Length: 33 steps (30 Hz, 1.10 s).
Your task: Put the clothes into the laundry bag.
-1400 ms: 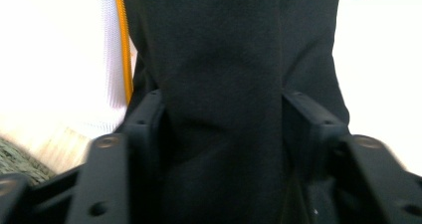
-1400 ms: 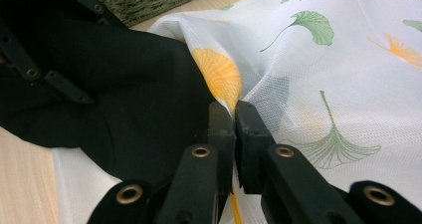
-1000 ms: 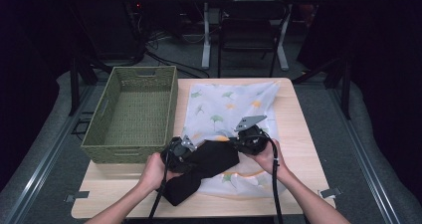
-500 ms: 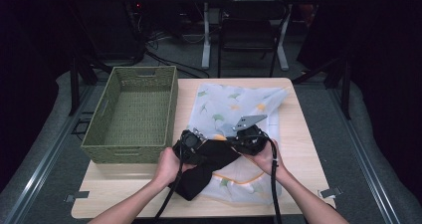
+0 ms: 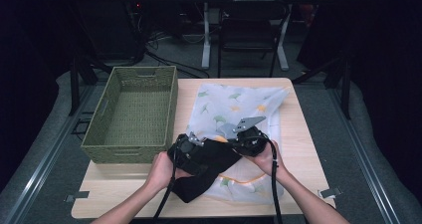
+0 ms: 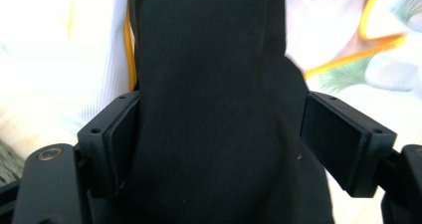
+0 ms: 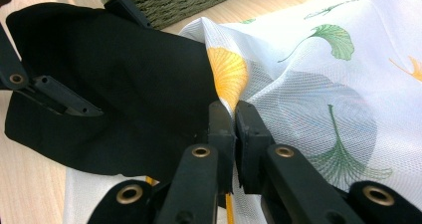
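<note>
Left gripper (image 5: 185, 145), held in the person's left hand (image 5: 160, 170) near the table's front edge, with its jaws having just been opening: in the left gripper view the two black pads (image 6: 119, 134) stand wide apart, and the black cloth (image 6: 214, 109) runs between them, brushing the left pad while a gap shows at the right one, so nothing is clamped. Right gripper (image 7: 233, 120), in the right hand (image 5: 266, 159), has its jaws pressed together on the edge of the white mesh bag (image 7: 318, 89) printed with green and orange ginkgo leaves, beside the orange leaf. From the high view the black cloth (image 5: 206, 171) lies across the near left part of the mesh bag (image 5: 234, 102), stretching from between the two grippers down toward the table's front edge; its upper end sits at the bag's pinched opening. Mesh bag spread flat on the wooden table (image 5: 303, 134), just right of the green woven basket (image 5: 132, 114)
</note>
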### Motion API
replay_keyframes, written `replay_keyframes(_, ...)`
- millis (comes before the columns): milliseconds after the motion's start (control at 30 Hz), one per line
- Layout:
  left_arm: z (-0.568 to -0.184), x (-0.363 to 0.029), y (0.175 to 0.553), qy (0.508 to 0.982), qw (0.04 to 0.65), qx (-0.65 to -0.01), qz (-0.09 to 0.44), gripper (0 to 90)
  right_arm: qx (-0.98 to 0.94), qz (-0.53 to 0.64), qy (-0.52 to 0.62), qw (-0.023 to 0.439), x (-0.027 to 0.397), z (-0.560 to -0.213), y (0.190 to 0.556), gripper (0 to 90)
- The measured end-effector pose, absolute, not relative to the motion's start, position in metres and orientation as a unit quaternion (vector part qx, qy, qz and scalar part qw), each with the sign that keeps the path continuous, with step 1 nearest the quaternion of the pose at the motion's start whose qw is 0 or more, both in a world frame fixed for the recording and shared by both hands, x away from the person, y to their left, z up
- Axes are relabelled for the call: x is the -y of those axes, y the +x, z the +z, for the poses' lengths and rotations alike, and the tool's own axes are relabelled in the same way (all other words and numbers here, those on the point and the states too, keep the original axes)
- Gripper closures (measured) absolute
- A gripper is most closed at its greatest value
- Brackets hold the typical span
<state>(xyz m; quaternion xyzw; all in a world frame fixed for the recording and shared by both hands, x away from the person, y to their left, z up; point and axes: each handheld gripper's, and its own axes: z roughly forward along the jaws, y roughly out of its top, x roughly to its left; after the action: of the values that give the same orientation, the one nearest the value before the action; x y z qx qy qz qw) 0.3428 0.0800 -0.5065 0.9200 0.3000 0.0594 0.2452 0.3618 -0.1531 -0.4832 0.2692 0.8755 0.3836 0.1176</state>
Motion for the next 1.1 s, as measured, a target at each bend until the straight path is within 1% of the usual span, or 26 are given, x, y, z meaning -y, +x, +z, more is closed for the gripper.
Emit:
replay_keyframes(100, -0.516, -0.081, 0.342, 0.925, 0.225, -0.298, 0.062, 19.7, -0.876, 0.382, 0.269, 0.117, 0.153, -0.483, 0.361, 87.3)
replay_keyframes(167, -0.522, -0.083, 0.343, 0.925, 0.225, -0.299, 0.061, 23.1, -0.876, 0.382, 0.27, 0.118, 0.153, -0.483, 0.361, 87.3)
replay_keyframes(267, -0.529, -0.086, 0.343, 0.925, 0.235, -0.291, 0.06, 38.0, -0.876, 0.38, 0.274, 0.114, 0.154, -0.484, 0.362, 87.3)
replay_keyframes(300, -0.53, -0.088, 0.343, 0.924, 0.242, -0.291, 0.056, 46.9, -0.877, 0.379, 0.273, 0.115, 0.154, -0.485, 0.362, 87.3)
replay_keyframes(367, -0.53, -0.092, 0.345, 0.921, 0.253, -0.29, 0.05, 59.8, -0.877, 0.378, 0.273, 0.115, 0.153, -0.485, 0.362, 87.3)
replay_keyframes(433, -0.529, -0.093, 0.345, 0.918, 0.263, -0.292, 0.047, 66.2, -0.877, 0.378, 0.272, 0.116, 0.152, -0.485, 0.361, 87.3)
replay_keyframes(467, -0.528, -0.093, 0.344, 0.918, 0.265, -0.29, 0.051, 67.8, -0.878, 0.378, 0.271, 0.116, 0.152, -0.485, 0.361, 87.3)
replay_keyframes(600, -0.516, -0.09, 0.341, 0.911, 0.282, -0.292, 0.072, 70.8, -0.875, 0.384, 0.269, 0.117, 0.151, -0.482, 0.36, 87.4)
replay_keyframes(767, -0.503, -0.083, 0.347, 0.896, 0.308, -0.311, 0.079, 71.6, -0.868, 0.4, 0.268, 0.122, 0.15, -0.474, 0.359, 87.3)
replay_keyframes(933, -0.497, -0.072, 0.352, 0.886, 0.328, -0.315, 0.09, 72.0, -0.863, 0.414, 0.262, 0.124, 0.148, -0.468, 0.355, 87.4)
replay_keyframes(1100, -0.501, -0.062, 0.361, 0.87, 0.35, -0.333, 0.102, 72.1, -0.857, 0.428, 0.26, 0.12, 0.148, -0.463, 0.353, 87.4)
